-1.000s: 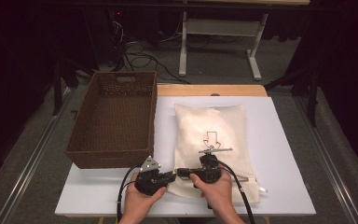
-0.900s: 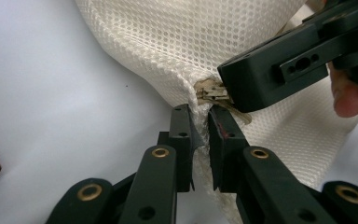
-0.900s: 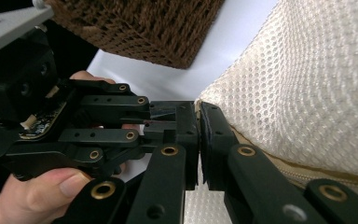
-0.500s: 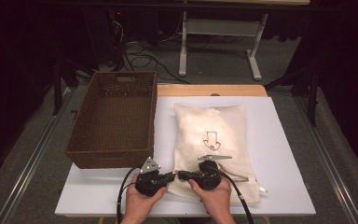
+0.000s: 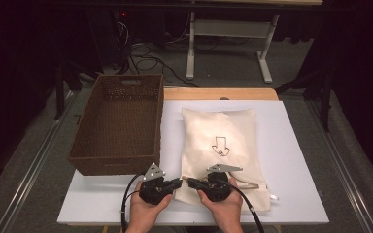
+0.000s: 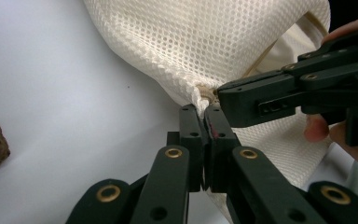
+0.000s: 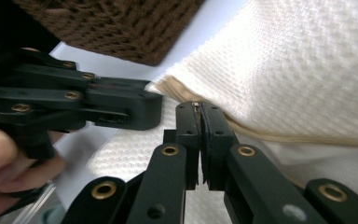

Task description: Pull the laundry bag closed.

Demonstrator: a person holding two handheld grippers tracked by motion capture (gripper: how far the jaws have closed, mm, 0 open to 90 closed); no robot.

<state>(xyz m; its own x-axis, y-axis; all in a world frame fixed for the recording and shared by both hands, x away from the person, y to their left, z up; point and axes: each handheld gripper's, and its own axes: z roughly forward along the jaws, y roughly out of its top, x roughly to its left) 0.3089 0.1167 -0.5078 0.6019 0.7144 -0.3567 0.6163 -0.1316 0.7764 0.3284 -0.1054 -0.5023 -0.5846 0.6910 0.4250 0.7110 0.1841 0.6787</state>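
Note:
A cream mesh bag (image 5: pixel 218 126) with a black arrow print lies flat on the white table (image 5: pixel 296 145). My two grippers meet tip to tip at its near left corner. The left gripper (image 5: pixel 178 183) comes from the left and is shut on the gathered mesh corner (image 6: pixel 204 112). From the right, the right gripper (image 5: pixel 190 182) is shut on the tan cord (image 7: pixel 279 136) that runs along the bag's edge (image 7: pixel 200 109). Each gripper view shows the other gripper close by: the right gripper (image 6: pixel 223 95) and the left gripper (image 7: pixel 154 109). A hand holds each one.
A brown wicker basket (image 5: pixel 116 162) stands on the table's left half, just beyond the left gripper. Its corner appears in the right gripper view (image 7: pixel 121 23). White table surface lies to the right of the bag. Dark floor, cables and a desk frame (image 5: pixel 228 39) lie beyond the table.
The right hand has edged slightly left and nearer the table's front edge, closing up on the left gripper. The left hand has stayed in place.

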